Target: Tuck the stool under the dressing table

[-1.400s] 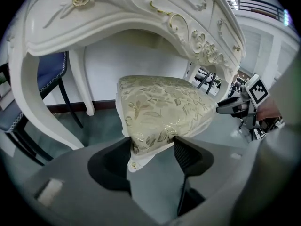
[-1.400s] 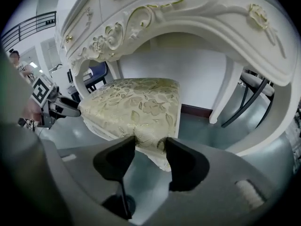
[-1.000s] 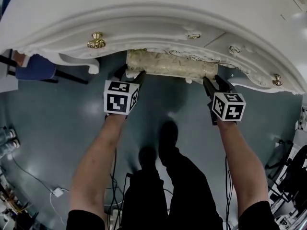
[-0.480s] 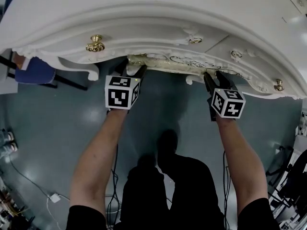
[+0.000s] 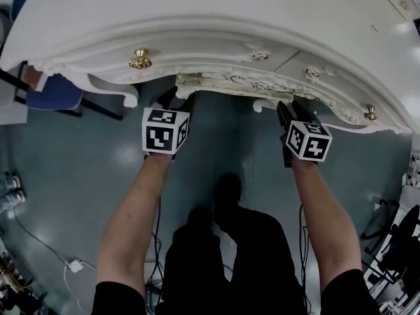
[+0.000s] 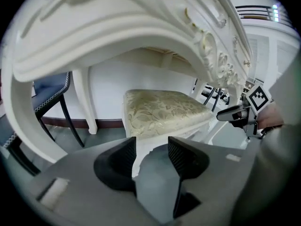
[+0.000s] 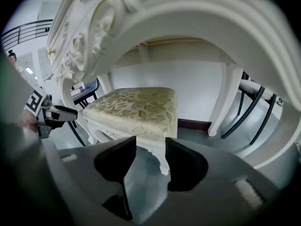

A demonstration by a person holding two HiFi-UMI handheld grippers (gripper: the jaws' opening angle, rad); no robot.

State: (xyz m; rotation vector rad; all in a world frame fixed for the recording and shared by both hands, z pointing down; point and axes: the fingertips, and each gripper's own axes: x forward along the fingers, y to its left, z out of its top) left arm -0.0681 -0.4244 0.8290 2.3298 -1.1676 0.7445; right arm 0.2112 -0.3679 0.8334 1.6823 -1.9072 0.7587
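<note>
Stool (image 6: 162,109): I see it standing in the knee space under the dressing table (image 5: 197,18), between the table's white legs. From the head view only a thin strip of its gold-patterned cushion shows below the carved front rail.
Stool build: I make out a cream floral cushion on a white carved frame with curved legs, upright on the floor (image 5: 79,169).
Left gripper (image 6: 151,145): I have it low in front of the stool's left front corner, pointing down and in under the table. Its jaws have just been closing but stand apart. The corner leg shows in the gap, close by one pad, with bare floor showing beside the other pad. I read it as released, not clamped on anything.
Right gripper (image 7: 150,147): it sits at the stool's right front corner, angled the same way. Its jaws have also just been closing and are parted. The white leg shows in the gap, and I see floor on the other side of it, so no grip.
Spacing: each gripper appears in the other's view, level with the stool's front.
Table front: I count gold knobs (image 5: 140,59) along the curved drawers.
Surroundings: a blue chair (image 5: 56,90) stands left of the table, and cables (image 5: 72,264) lie on the floor near my operator's feet.
</note>
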